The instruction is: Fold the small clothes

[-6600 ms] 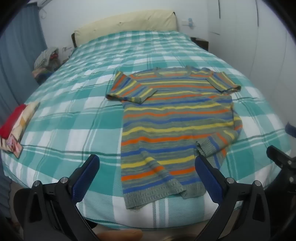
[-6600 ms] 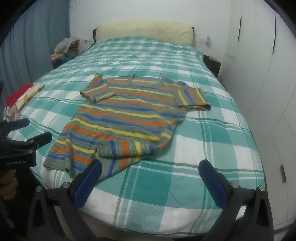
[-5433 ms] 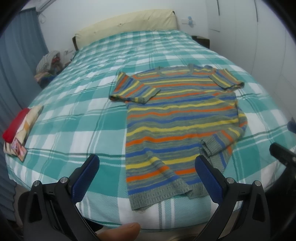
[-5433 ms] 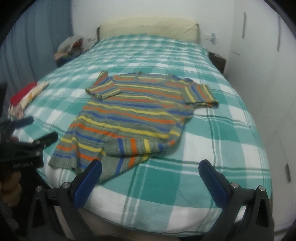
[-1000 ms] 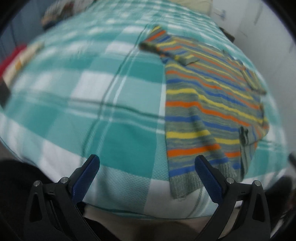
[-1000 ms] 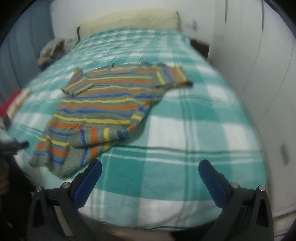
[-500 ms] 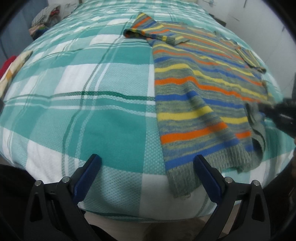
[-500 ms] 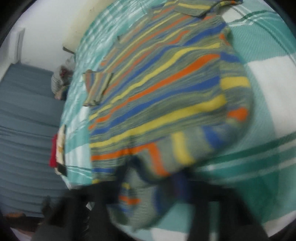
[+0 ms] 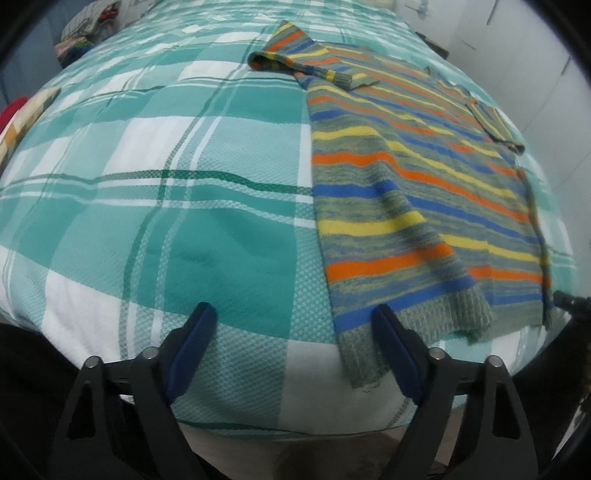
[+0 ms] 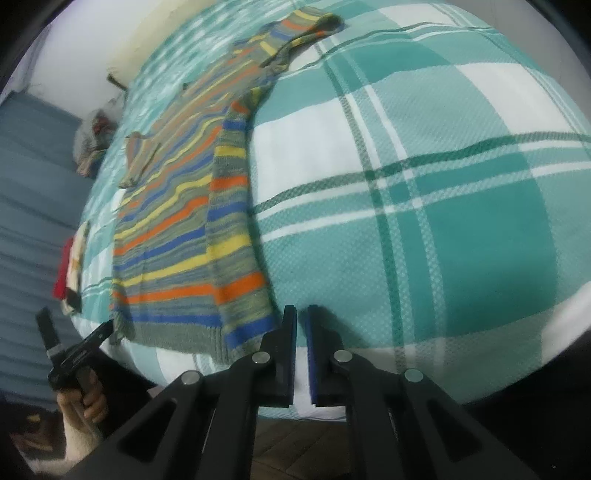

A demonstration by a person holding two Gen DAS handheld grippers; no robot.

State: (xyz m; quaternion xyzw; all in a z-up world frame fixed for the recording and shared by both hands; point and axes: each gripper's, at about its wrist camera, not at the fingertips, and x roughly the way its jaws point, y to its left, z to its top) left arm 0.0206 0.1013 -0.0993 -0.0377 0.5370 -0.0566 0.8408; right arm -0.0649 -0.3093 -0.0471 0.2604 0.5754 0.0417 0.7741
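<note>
A small striped knit sweater [image 9: 406,147], grey-green with orange, yellow and blue bands, lies flat on the checked bed. Its hem is near the bed's front edge. My left gripper [image 9: 291,332] is open and low over the bedcover, with its right finger [image 9: 395,343] at the hem's left corner. My right gripper [image 10: 302,321] has its jaws nearly together, empty, just right of the hem's right corner on the sweater [image 10: 207,206]. A folded strip of the sweater runs along its right side.
The bed [image 9: 147,184] has a teal and white checked cover. A red and patterned cloth [image 10: 70,262] lies at the bed's left edge. A pile of clothes [image 9: 88,26] sits at the far left. White wardrobe doors [image 9: 535,55] stand on the right.
Both grippers have dropped to the sweater's hem at the bed's front edge. My right gripper's jaws have closed from wide open. My left gripper has moved closer to the hem's left corner.
</note>
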